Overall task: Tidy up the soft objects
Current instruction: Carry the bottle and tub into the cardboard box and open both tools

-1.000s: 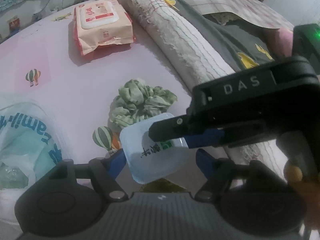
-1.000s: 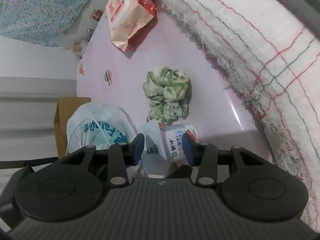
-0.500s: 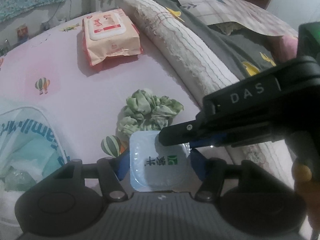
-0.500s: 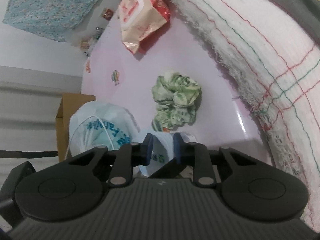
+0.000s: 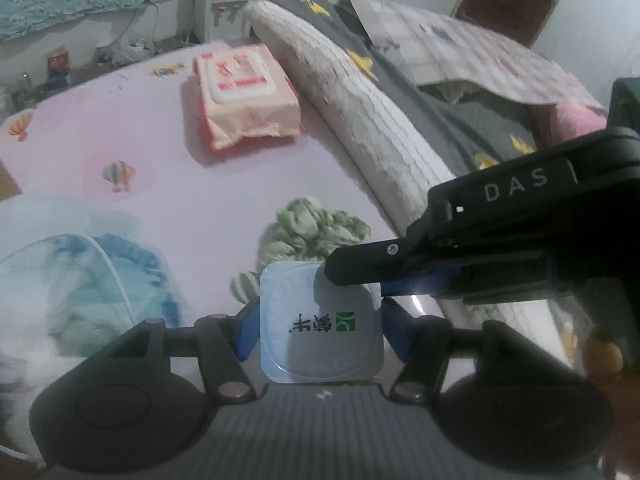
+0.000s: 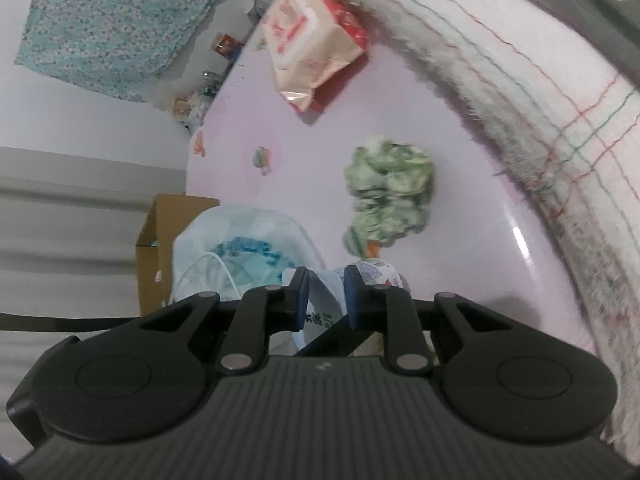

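A small white yogurt cup (image 5: 320, 328) with a foil lid bearing green print sits between the blue pads of my left gripper (image 5: 320, 322), which is shut on its two sides and holds it above the pink bed sheet (image 5: 140, 140). My right gripper (image 5: 336, 270) reaches in from the right and touches the cup's far rim. Seen from the right wrist, the right gripper (image 6: 326, 296) is shut on the thin lid flap (image 6: 320, 316), with the cup's printed wall (image 6: 376, 274) just beyond. A crumpled green cloth (image 5: 316, 232) (image 6: 390, 192) lies on the sheet behind the cup.
A pack of wet wipes (image 5: 244, 96) (image 6: 312, 48) lies farther back. A long rolled white blanket (image 5: 360, 120) (image 6: 520, 80) borders the right side. A white plastic bag with blue print (image 5: 80, 280) (image 6: 240, 240) sits at the left, beside a cardboard box (image 6: 160, 248).
The left jaws closed onto the cup's sides and the right jaws shut on the lid edge. Both grippers rose with the cup, so the sheet now looks farther away.
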{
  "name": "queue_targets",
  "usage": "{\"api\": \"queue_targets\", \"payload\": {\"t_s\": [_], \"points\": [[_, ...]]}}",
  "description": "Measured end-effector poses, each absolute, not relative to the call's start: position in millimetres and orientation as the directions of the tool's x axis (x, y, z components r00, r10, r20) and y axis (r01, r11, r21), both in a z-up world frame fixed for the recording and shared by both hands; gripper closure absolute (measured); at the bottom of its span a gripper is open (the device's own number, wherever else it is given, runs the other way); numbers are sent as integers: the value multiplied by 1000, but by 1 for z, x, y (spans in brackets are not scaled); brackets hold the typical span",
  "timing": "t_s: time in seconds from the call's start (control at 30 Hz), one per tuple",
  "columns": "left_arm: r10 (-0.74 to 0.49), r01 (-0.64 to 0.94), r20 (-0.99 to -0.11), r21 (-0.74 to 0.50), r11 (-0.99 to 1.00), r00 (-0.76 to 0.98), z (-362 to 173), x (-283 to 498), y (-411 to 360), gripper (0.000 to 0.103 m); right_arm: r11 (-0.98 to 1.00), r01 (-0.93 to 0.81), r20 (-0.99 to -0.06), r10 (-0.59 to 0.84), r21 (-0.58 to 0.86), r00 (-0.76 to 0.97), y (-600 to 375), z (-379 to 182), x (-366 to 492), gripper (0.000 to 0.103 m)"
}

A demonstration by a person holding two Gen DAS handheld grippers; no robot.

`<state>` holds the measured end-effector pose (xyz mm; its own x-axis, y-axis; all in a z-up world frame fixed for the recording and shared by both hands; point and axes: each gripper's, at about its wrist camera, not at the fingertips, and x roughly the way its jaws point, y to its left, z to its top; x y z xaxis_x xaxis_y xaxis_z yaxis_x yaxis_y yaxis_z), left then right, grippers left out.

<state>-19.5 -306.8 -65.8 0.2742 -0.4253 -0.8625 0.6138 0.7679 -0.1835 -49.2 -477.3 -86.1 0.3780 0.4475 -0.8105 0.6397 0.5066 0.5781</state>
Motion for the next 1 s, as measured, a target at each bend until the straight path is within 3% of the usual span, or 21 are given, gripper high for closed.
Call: {"api": "queue_targets", "payload": {"t_s": [0.27, 0.63, 1.0], "points": [[-414, 530, -839, -185, 827, 353, -10, 0, -228, 40, 510, 574, -766, 476, 640, 431, -416, -40, -11, 85], [-253, 289, -836, -120, 950, 487, 39, 42, -58, 40, 489, 425, -643, 648, 762, 407, -260, -18, 84, 85], [-17, 28, -896, -5, 1000, 444, -20, 81, 106, 39, 435, 390, -531, 828, 811, 180, -74, -109, 161, 85]]}}
